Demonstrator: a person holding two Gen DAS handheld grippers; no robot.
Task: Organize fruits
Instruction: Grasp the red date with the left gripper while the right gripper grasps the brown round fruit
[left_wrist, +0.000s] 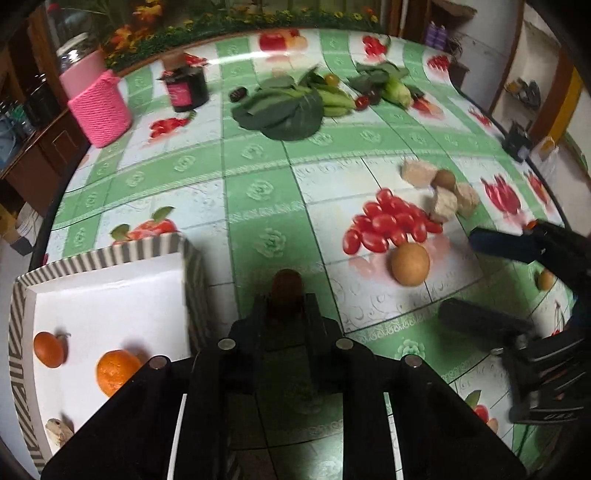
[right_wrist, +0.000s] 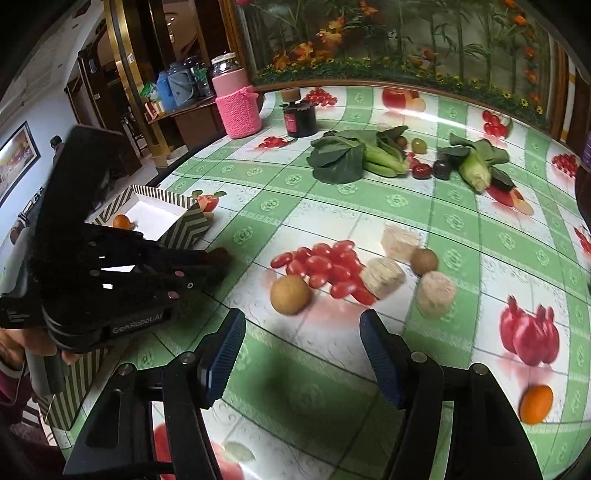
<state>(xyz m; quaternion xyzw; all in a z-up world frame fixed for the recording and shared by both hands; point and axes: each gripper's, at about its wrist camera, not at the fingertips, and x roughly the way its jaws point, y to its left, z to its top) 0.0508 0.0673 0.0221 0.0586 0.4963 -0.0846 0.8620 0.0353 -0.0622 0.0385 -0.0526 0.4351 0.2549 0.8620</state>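
Observation:
My left gripper (left_wrist: 287, 295) is shut on a small reddish-brown fruit (left_wrist: 286, 282), held just right of a striped box (left_wrist: 110, 253) with a white inside. The box holds two oranges (left_wrist: 117, 371) and a small pale piece. My right gripper (right_wrist: 301, 343) is open and empty, just short of a round tan fruit (right_wrist: 290, 294) on the table. That fruit also shows in the left wrist view (left_wrist: 410, 264). A smaller brown fruit (right_wrist: 424, 261) lies among pale blocks (right_wrist: 382, 277). A small orange (right_wrist: 536, 404) lies at the right.
Leafy greens (right_wrist: 338, 157), corn (right_wrist: 476, 170), dark plums (right_wrist: 422, 170) and a green fruit lie at the back. A dark jar (right_wrist: 300, 116) and a pink knitted jar (right_wrist: 238, 110) stand back left. The tablecloth (right_wrist: 332, 206) has printed fruit pictures.

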